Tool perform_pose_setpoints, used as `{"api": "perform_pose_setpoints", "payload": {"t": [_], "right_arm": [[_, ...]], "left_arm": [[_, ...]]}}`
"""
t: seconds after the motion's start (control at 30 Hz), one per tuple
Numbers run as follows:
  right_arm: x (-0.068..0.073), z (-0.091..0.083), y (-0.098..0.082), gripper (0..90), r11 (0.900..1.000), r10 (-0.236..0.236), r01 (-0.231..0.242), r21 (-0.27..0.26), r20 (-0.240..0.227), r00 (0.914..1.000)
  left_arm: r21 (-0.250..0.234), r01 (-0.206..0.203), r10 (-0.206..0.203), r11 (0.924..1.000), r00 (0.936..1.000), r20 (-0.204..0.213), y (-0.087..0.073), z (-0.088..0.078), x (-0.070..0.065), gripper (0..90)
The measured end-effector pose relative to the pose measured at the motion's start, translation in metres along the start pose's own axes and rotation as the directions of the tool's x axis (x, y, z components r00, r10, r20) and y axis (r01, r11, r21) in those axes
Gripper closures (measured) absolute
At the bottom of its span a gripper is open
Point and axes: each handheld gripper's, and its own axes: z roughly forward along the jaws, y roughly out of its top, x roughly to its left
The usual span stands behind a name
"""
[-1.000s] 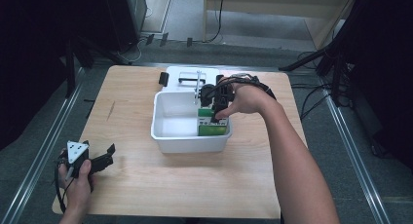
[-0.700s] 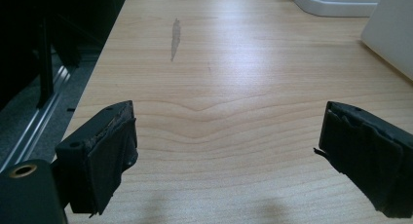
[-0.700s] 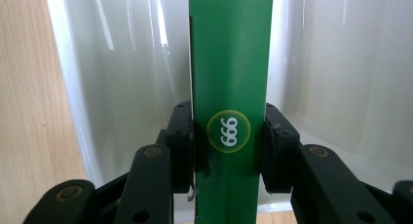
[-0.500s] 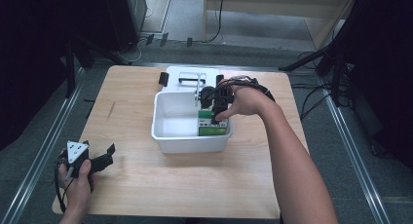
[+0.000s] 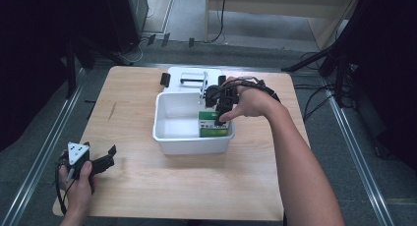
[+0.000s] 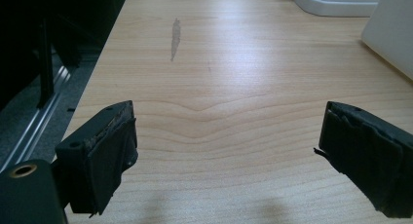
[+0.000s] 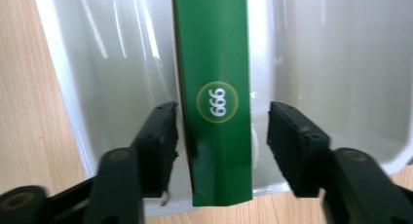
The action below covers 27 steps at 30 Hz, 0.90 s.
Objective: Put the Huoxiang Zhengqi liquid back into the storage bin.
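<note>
A slim green box [image 7: 216, 97] — white "666" in a gold ring — stands between the right tool's [image 7: 221, 141] just-spread jaws, untouched.

- left gripper [image 6: 229, 156] jaws spread wide, nothing between them
- pale wooden table [image 6: 234, 78] beneath, grey scuff mark [image 6: 175, 36] farther out
- white plastic bin wall [image 6: 392, 36] at right edge
</note>
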Motion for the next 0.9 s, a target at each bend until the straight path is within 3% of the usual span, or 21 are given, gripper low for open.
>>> {"api": "perform_pose_setpoints", "payload": {"t": [0.07,0.17,0.3,0.4,0.43,0.5,0.6,0.67,0.77,0.83,0.87,0.9], "right_arm": [[-0.001,-0.002,-0.002,39.8,0.999,-0.004,0.005,-0.033,0.009,1.0000],[-0.002,-0.009,-0.004,33.4,0.996,0.029,-0.027,-0.086,0.018,0.9994],[-0.003,-0.019,-0.010,30.6,0.980,0.107,-0.096,-0.173,0.058,0.9926],[-0.006,-0.026,-0.018,28.5,0.953,0.182,-0.161,-0.257,0.061,0.9815],[-0.008,-0.028,-0.024,27.3,0.936,0.219,-0.192,-0.296,0.062,0.9737],[-0.009,-0.031,-0.031,25.1,0.918,0.254,-0.222,-0.328,0.059,0.9653],[-0.012,-0.034,-0.043,20.1,0.882,0.312,-0.263,-0.392,0.065,0.9479],[-0.013,-0.036,-0.051,16.8,0.850,0.365,-0.304,-0.431,0.066,0.9286],[-0.013,-0.039,-0.065,15.3,0.800,0.457,-0.358,-0.482,0.102,0.8836],[-0.014,-0.040,-0.074,11.0,0.763,0.505,-0.396,-0.510,0.088,0.8587],[-0.014,-0.040,-0.079,9.8,0.743,0.531,-0.415,-0.525,0.084,0.8435],[-0.015,-0.040,-0.084,5.3,0.719,0.565,-0.437,-0.541,0.089,0.8204]], "left_arm": [[-0.001,-0.001,0.001,1.0000,1.0000,-0.001,0.000,0.000,0.000,7.1],[-0.001,-0.001,0.001,1.0000,1.0000,0.000,0.000,0.000,0.000,7.1],[-0.001,-0.001,0.001,1.0000,1.0000,-0.001,0.000,0.000,0.000,7.0],[-0.001,-0.001,0.001,1.0000,1.0000,-0.002,0.000,0.000,0.000,7.1],[-0.001,0.000,0.000,1.0000,1.0000,-0.001,0.000,0.000,0.000,7.1],[0.000,0.000,0.000,1.0000,1.0000,-0.001,0.000,0.000,0.000,7.0],[0.001,-0.001,0.001,1.0000,1.0000,-0.001,0.000,0.000,0.000,7.1],[0.003,-0.003,0.003,1.0000,1.0000,0.000,0.000,0.000,0.000,7.1],[0.003,-0.004,0.004,1.0000,1.0000,0.000,0.000,0.000,0.000,7.1],[0.004,-0.005,0.005,1.0000,1.0000,-0.001,0.000,0.000,0.000,7.0],[0.004,-0.005,0.005,1.0000,1.0000,-0.001,0.000,0.000,0.000,7.1],[0.004,-0.004,0.004,1.0000,1.0000,-0.001,0.000,0.000,0.000,7.1]]}}
